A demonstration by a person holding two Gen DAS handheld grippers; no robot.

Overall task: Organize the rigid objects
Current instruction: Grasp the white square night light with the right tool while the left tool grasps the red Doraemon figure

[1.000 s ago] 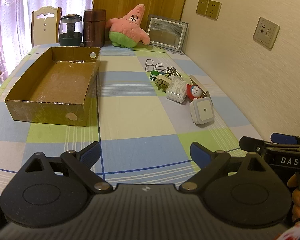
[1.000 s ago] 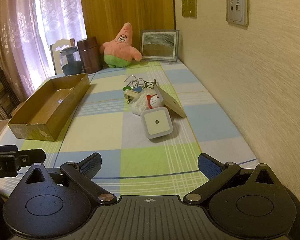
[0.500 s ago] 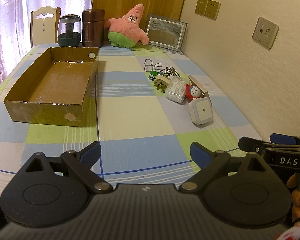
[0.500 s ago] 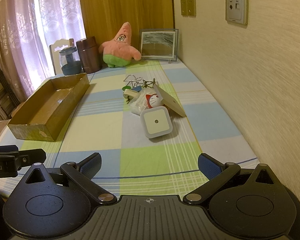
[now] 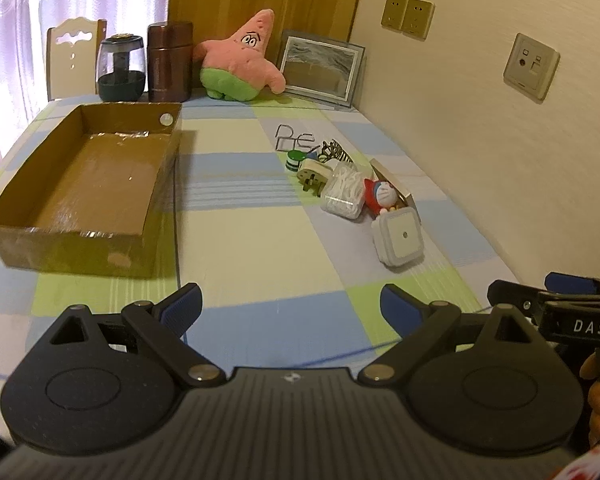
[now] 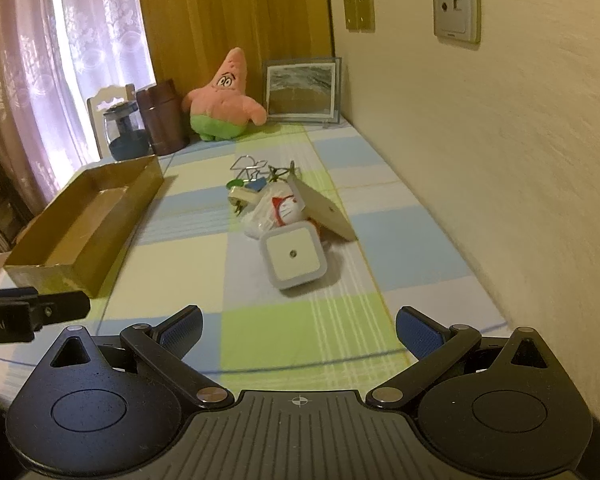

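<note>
- On the left of the checked tablecloth (image 5: 260, 240): cardboard box (image 5: 88, 184), open top, nothing visible inside. Its long axis runs away from the grippers toward the far end of the table.
- Left gripper (image 5: 290, 306): jaws spread wide, nothing between them, hovering over the near end of the table. Box lies ahead and to its left; the pile of small things lies ahead and to its right, well apart.
- Pile, centre-right, near the wall: wire clips (image 5: 294, 142) at the far end, then a plug (image 5: 312, 174), a clear plastic case (image 5: 344, 194), a small blue-and-white cat figure (image 6: 288, 210) and a tilted tan card (image 6: 322, 210). Nearest item is the white square night light (image 6: 294, 256), resting against the pile.
- Right gripper (image 6: 298, 328): jaws also wide open and empty. Night light sits almost straight ahead, on its centre line, clear cloth between.
- Judgement: right gripper is the nearer and better lined up; night light is the likely first pick, box the drop point across to the left.
</note>
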